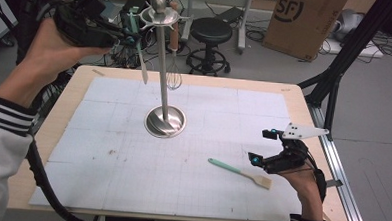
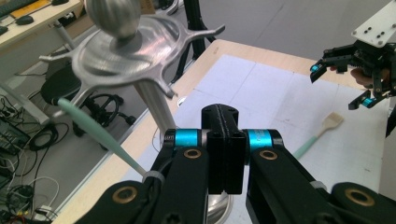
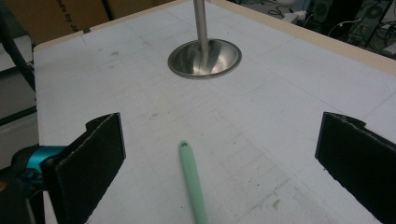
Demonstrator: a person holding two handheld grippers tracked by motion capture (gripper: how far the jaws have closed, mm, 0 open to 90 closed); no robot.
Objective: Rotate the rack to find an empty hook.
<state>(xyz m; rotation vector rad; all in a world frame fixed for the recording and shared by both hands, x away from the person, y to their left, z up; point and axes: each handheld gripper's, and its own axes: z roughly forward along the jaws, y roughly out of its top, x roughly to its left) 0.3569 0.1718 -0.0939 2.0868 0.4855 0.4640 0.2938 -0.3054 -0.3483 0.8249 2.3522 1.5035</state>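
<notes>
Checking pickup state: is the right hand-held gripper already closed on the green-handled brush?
No: the right hand-held gripper stands wide open, with the brush handle lying on the mat between its pads, untouched.

Gridded table (image 1: 105, 186) with stand (image 1: 165, 121), spatula (image 1: 239, 172)

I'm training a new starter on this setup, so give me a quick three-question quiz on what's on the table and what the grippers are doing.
1. True or false: the right gripper has its jaws open.
2. What lies on the mat beside the right gripper?
A. a whisk
B. a green-handled spatula
C. a spoon
3. Which wire tool hangs from the stand?

Key
1. True.
2. B.
3. The whisk.
</notes>
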